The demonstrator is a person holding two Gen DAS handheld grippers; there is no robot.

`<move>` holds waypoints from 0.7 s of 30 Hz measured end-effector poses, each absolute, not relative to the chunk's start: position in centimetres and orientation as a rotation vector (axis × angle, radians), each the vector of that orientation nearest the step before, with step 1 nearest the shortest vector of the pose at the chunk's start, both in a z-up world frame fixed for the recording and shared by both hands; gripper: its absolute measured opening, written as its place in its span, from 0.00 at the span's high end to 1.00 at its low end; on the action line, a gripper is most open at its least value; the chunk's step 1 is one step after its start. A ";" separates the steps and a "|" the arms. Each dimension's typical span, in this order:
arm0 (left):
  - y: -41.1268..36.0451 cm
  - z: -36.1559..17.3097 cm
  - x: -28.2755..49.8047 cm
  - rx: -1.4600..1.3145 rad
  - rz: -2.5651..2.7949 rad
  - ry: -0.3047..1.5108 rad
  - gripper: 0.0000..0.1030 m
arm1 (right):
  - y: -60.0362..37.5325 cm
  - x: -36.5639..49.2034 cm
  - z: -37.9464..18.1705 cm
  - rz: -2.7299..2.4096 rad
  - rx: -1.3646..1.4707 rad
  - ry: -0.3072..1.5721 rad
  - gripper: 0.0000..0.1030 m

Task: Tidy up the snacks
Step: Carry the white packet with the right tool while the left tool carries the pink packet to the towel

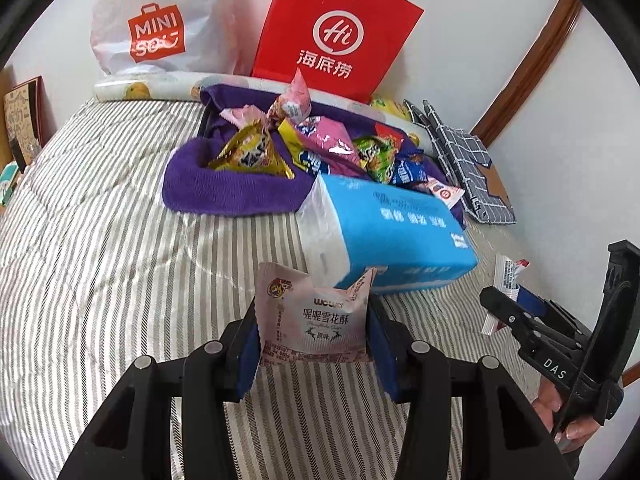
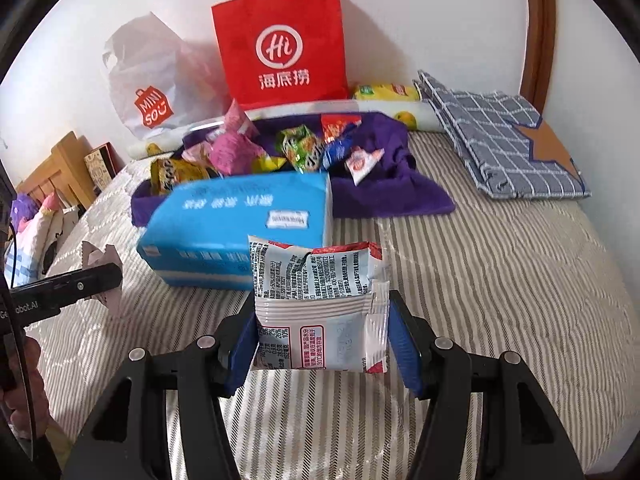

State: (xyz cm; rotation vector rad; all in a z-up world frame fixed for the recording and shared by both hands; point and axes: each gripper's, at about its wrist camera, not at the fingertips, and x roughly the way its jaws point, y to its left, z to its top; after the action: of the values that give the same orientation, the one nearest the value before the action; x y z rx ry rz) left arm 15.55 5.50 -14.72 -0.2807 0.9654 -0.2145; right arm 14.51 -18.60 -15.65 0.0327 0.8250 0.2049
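My left gripper (image 1: 312, 340) is shut on a pale pink snack packet (image 1: 312, 320), held above the striped bed. My right gripper (image 2: 322, 340) is shut on a white and red snack packet (image 2: 320, 308), printed back facing me. The right gripper also shows in the left wrist view (image 1: 508, 312) at the right edge, and the left gripper shows in the right wrist view (image 2: 100, 280) at the left. A pile of snack packets (image 1: 304, 144) lies on a purple towel (image 1: 224, 192) further ahead; the pile also shows in the right wrist view (image 2: 280, 148).
A blue tissue pack (image 1: 392, 228) lies between the grippers and the pile. A red paper bag (image 1: 336, 28) and a white plastic bag (image 1: 160, 20) stand against the wall. A folded checked cloth (image 2: 504, 140) lies at the right. The striped bedspread (image 1: 100, 240) runs under everything.
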 end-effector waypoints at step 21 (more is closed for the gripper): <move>5.8 -8.8 19.9 -0.231 -0.220 0.882 0.55 | -18.0 19.4 -8.6 0.218 0.027 0.708 0.42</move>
State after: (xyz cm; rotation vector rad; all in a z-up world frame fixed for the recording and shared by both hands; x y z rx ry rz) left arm 19.91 5.82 -8.83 -0.2310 0.8821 -0.2197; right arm 19.43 -17.97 -8.62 0.0266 0.7083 0.2185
